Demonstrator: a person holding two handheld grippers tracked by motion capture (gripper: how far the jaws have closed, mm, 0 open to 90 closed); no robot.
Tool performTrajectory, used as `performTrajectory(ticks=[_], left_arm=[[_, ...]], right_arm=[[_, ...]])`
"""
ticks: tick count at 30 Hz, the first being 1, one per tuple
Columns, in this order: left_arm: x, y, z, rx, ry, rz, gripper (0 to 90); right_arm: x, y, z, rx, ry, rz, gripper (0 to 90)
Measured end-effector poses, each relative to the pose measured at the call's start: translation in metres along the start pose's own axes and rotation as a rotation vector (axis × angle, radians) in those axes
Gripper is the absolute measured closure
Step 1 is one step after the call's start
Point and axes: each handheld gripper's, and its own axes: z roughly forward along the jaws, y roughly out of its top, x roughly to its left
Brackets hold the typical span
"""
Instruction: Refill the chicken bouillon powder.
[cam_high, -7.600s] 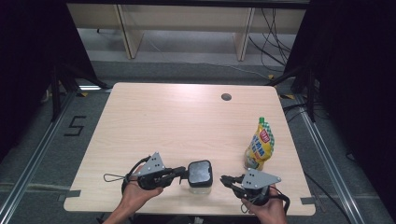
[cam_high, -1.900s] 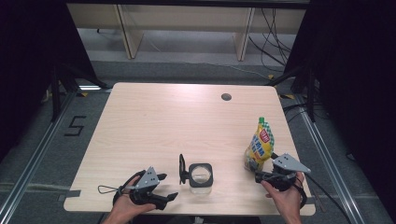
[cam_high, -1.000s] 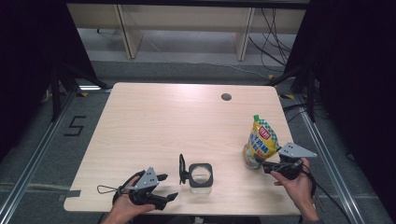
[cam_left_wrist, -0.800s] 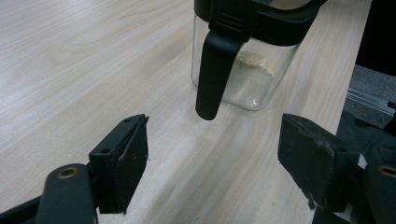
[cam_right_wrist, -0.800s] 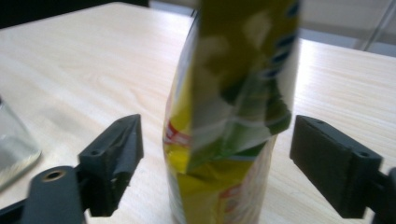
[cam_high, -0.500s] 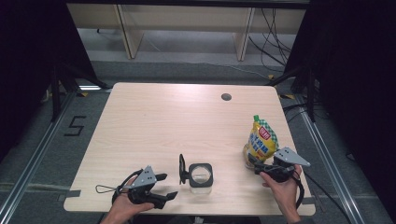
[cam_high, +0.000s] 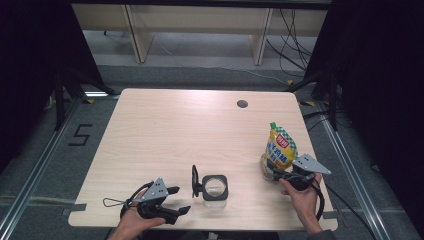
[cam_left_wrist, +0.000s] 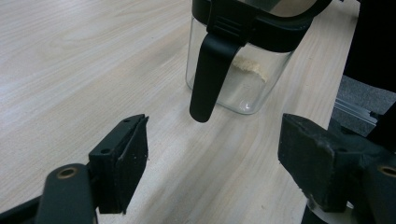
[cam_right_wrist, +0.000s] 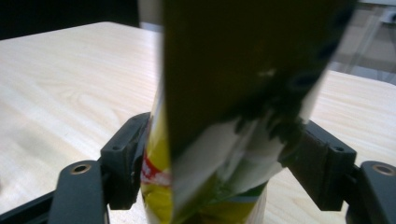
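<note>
Left gripper sits at the near table edge, jaws spread wide, gripping nothing. Just ahead of it is the jar: clear glass, black rim, lid flipped up on its left side, standing near the front edge at centre. In the left gripper view the lid hangs down in front of the jaws, not touching them. Right gripper is clamped on the base of the pouch, which stands upright at the right edge; both jaws press its sides in the right gripper view. Farther back, a grommet hole.
</note>
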Motion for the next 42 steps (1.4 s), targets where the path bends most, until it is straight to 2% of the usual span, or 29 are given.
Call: performTrajectory(ticks=[4,6,7,8,9,12,13,16,18,21,24,25,26,27,28,29,30,32,33,34,35,36,37,38,42], left_arm=[[0.001,0.0,0.0,0.007,-0.004,0.006,24.0],[0.001,0.0,0.001,0.007,-0.005,0.013,24.0],[0.001,0.0,0.001,0.014,-0.007,0.017,24.0],[0.001,0.0,0.001,0.015,-0.005,0.019,24.0],[0.0,0.0,0.001,0.009,-0.001,0.017,24.0],[0.0,0.0,0.002,0.002,-0.005,0.012,24.0],[0.0,0.0,0.002,-0.004,-0.008,0.012,24.0],[0.0,0.0,0.002,-0.003,-0.009,0.014,24.0],[0.0,0.0,0.002,-0.003,-0.009,0.012,24.0],[-0.001,-0.001,0.003,-0.008,-0.014,0.006,23.9],[-0.001,-0.001,0.002,-0.002,-0.011,0.008,24.0],[-0.001,-0.001,0.002,-0.002,-0.012,0.008,24.0],[-0.001,0.0,0.002,0.004,-0.011,0.014,24.0],[-0.001,0.0,0.002,0.002,-0.011,0.016,23.9],[-0.001,0.0,0.001,0.006,-0.011,0.024,24.0],[-0.001,0.0,0.001,0.007,-0.01,0.024,24.0],[-0.001,0.0,0.002,0.003,-0.01,0.018,24.0],[-0.001,-0.001,0.002,0.008,-0.011,0.014,23.9],[-0.001,0.0,0.001,0.011,-0.012,0.026,23.9],[0.0,0.0,0.001,0.014,-0.011,0.03,24.0],[0.001,0.0,0.0,0.037,-0.002,0.046,24.0],[0.0,0.0,0.0,0.034,-0.002,0.047,24.0],[0.0,0.0,0.0,0.033,-0.002,0.04,24.0],[-0.002,0.0,0.001,0.018,-0.012,0.025,24.0],[-0.002,0.0,0.001,0.022,-0.01,0.028,24.0]], right_arm=[[-0.01,0.004,0.001,0.035,0.076,-0.03,30.7],[-0.013,0.005,-0.001,0.048,0.085,-0.018,31.3],[-0.014,0.004,-0.001,0.047,0.081,0.0,31.2],[-0.014,0.003,-0.002,0.04,0.081,0.039,30.9],[-0.016,0.001,0.0,0.011,0.08,0.034,29.2],[-0.01,-0.003,0.002,-0.006,0.044,0.063,23.2],[-0.007,-0.006,0.004,-0.029,0.044,0.077,21.7],[-0.005,-0.006,0.004,-0.02,0.021,0.078,21.4],[-0.005,-0.008,0.006,-0.06,-0.002,0.082,22.2],[-0.006,-0.01,0.009,-0.044,0.006,0.078,23.4],[-0.008,-0.011,0.011,-0.052,-0.007,0.038,24.8],[-0.007,-0.011,0.012,-0.065,0.019,0.06,25.0],[-0.009,-0.012,0.013,-0.093,-0.023,0.038,24.7],[-0.008,-0.011,0.011,-0.058,-0.013,0.05,24.2],[-0.009,-0.012,0.013,-0.07,-0.014,0.031,24.0],[-0.005,-0.013,0.013,-0.064,-0.008,0.075,24.4],[-0.007,-0.013,0.014,-0.059,0.001,0.048,24.5],[-0.006,-0.013,0.013,-0.05,0.001,0.049,24.6],[-0.006,-0.013,0.013,-0.048,0.004,0.049,25.0],[-0.006,-0.013,0.013,-0.049,-0.011,0.032,25.5],[-0.006,-0.014,0.013,-0.045,-0.015,0.045,25.6],[-0.006,-0.014,0.014,-0.054,0.01,0.056,25.7],[-0.008,-0.015,0.014,-0.059,-0.018,0.027,25.8],[-0.007,-0.015,0.014,-0.05,-0.021,0.035,25.9],[-0.006,-0.016,0.014,-0.053,-0.011,0.037,26.1]])
